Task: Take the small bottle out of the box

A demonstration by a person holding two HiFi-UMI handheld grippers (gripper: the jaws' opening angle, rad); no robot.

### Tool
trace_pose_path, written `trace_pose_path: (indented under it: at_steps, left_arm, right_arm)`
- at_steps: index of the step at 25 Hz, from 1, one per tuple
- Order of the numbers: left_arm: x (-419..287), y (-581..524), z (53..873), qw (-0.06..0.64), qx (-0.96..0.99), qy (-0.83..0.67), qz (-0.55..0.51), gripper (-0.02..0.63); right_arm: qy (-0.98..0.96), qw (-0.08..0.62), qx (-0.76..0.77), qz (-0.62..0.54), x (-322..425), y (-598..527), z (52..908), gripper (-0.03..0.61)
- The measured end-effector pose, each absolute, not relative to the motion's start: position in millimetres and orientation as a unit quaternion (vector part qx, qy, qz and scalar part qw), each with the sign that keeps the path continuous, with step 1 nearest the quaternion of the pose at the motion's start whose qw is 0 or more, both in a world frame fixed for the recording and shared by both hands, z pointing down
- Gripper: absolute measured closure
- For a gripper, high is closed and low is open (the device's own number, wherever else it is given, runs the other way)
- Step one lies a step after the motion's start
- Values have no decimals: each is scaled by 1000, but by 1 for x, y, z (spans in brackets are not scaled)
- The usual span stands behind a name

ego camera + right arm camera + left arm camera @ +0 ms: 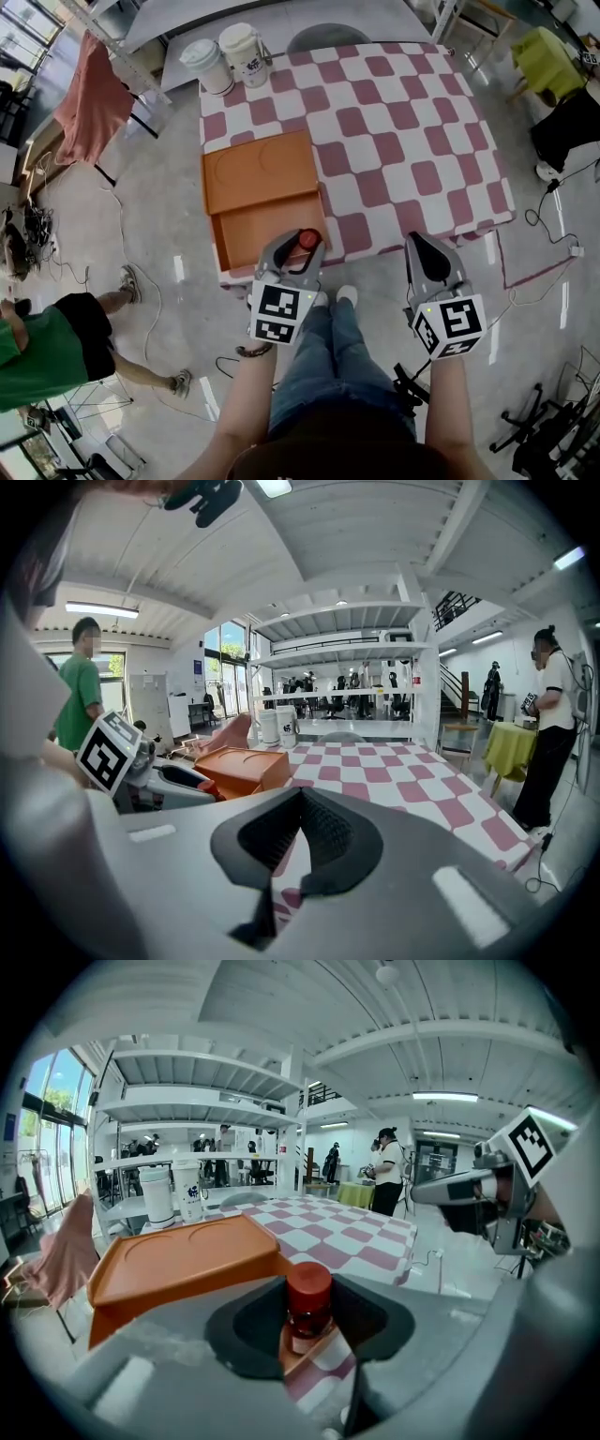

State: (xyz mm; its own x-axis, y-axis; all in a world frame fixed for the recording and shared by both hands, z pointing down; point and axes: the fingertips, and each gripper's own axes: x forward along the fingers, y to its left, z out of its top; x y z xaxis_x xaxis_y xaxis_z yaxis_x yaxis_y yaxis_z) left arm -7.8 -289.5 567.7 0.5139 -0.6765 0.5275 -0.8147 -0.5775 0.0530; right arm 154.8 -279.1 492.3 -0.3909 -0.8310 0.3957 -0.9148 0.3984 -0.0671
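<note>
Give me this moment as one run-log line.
left gripper: open, jaws around small bottle in orange box | right gripper: shut, empty | status: bottle upright in box corner

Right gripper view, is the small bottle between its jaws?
No, the right gripper is shut and empty; only checkered tablecloth shows past it.

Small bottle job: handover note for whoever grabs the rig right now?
Left gripper: tongs open around the small bottle, no squeeze visible.
Right gripper: tongs shut, empty, by the near edge of the checkered table.
The small bottle stands in the near right corner of the open orange box, at the table's left side.
Done: left tongs lined up on it.
Left: close, lift it out.
</note>
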Motion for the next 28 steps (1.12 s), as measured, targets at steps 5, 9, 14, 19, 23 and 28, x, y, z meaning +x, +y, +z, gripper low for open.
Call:
trace_pose_path:
  at_steps: [5, 9, 14, 19, 23, 28]
  left_arm:
    - [-6, -294, 555, 144, 865, -424, 226, 463]
    - [-5, -298, 542, 142, 871, -414, 222, 463]
    - [-8, -303, 521, 130, 877, -407, 217, 463]
    - [-17, -309, 496, 112, 879, -417, 204, 463]
    - [-22, -314, 475, 97, 880, -425, 189, 463]
    - [-26, -322, 448, 92, 878, -436, 174, 463]
  right_arm:
    - [-820, 142, 540, 127, 155, -283, 480, 577]
    - [-820, 136, 543, 119, 154, -287, 468, 577]
    - [-822, 125, 546, 104, 150, -296, 450, 577]
    - [-826, 102, 547, 84, 143, -308, 427, 577]
    - [-832, 87, 543, 70, 136, -315, 410, 577]
    - [-839, 70, 537, 51, 130, -324, 386, 577]
